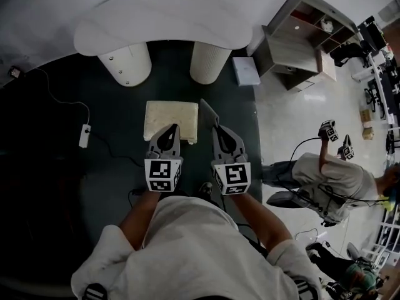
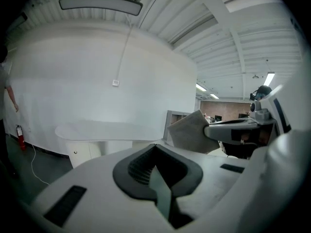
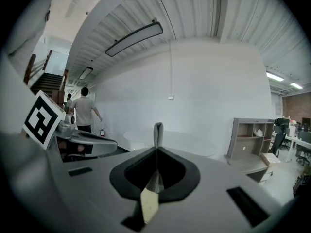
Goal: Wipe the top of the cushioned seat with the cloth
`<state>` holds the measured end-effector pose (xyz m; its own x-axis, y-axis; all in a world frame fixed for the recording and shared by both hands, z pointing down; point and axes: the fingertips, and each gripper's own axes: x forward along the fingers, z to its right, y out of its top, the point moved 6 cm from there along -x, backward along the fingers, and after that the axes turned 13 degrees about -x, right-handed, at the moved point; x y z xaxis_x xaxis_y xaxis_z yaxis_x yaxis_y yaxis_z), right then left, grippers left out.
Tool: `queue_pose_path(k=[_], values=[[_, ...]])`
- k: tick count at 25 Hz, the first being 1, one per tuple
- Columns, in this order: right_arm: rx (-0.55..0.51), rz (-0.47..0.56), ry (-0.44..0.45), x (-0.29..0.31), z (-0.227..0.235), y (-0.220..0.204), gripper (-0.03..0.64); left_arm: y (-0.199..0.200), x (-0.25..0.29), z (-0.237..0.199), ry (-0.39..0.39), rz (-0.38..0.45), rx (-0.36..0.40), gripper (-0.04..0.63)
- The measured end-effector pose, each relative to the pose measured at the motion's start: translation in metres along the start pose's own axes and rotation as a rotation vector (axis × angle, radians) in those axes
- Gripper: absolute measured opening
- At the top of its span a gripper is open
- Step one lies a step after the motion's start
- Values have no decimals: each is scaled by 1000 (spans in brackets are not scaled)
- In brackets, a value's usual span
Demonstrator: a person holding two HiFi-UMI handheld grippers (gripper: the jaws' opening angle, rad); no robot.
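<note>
One cream cushioned seat sits on the dark floor, near a white curved table. The right gripper has its jaws pinched tight on a grey cloth, which stands edge-on just beside the seat's right edge. The left gripper has its jaws pressed together with nothing between them, over the seat's near edge.

Held out front side by side, the left gripper has its jaws closed on nothing while the right gripper pinches the cloth.
</note>
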<state>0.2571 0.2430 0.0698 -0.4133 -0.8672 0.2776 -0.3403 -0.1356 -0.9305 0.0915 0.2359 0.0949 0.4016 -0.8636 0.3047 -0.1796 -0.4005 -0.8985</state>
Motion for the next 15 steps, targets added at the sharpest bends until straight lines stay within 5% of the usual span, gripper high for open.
queue_pose_path(k=[8, 15], values=[[-52, 47, 18, -85, 42, -23, 17, -25, -20, 108, 40, 90, 15, 14], [-16, 97, 39, -119, 56, -30, 17, -31, -37, 159, 54, 123, 53, 14]])
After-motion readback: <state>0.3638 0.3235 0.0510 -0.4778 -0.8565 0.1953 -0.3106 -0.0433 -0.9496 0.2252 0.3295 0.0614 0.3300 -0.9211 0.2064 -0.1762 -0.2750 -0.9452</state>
